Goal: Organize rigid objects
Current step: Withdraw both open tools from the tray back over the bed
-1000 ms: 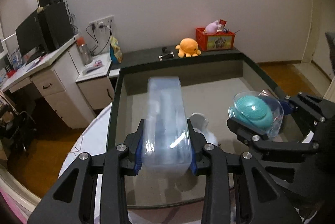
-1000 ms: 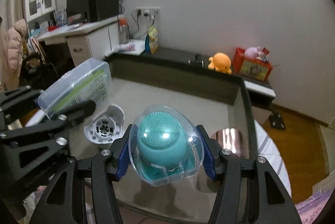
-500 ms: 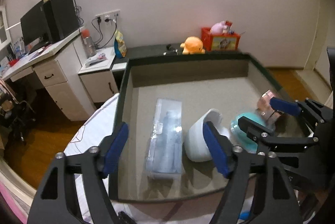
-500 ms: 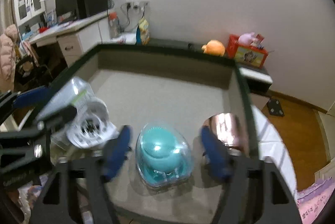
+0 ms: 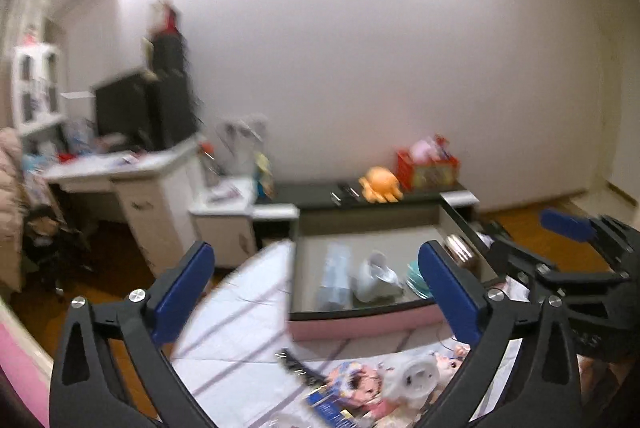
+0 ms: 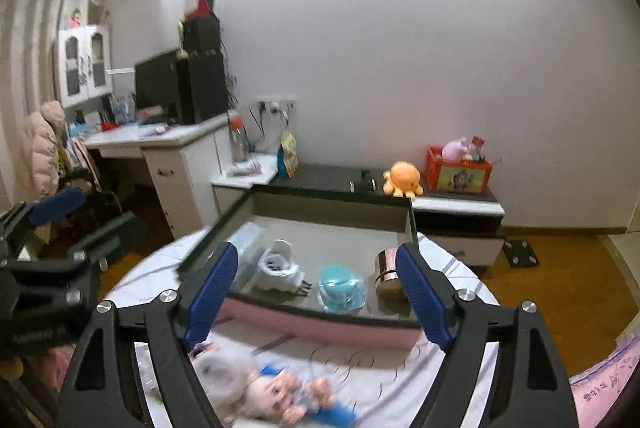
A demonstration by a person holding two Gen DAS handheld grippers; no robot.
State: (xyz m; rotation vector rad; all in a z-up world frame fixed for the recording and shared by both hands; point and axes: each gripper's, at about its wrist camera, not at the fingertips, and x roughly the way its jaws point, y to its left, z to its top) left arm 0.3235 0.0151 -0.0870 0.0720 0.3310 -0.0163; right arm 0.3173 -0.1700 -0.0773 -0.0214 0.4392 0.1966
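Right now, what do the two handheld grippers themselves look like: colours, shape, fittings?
Both match. The left gripper and the right gripper each have two matte black plastic fingers built as angular frames with triangular cut-outs, joined by silver round-head screws. Every finger ends in a flat blue pad. White lettering, too blurred to read, marks the left gripper's body in the right wrist view. No cables or sleeves show.

Blurred doll (image 6: pixel 280 394) at bottom edge

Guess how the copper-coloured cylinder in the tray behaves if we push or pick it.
The copper-coloured cylinder lies on its side in the tray, so a sideways nudge would probably roll it. Its shiny, metallic-looking skin suggests rigid and likely slippery between tool pads. It sits by the tray's right wall, which may stop a roll that way.
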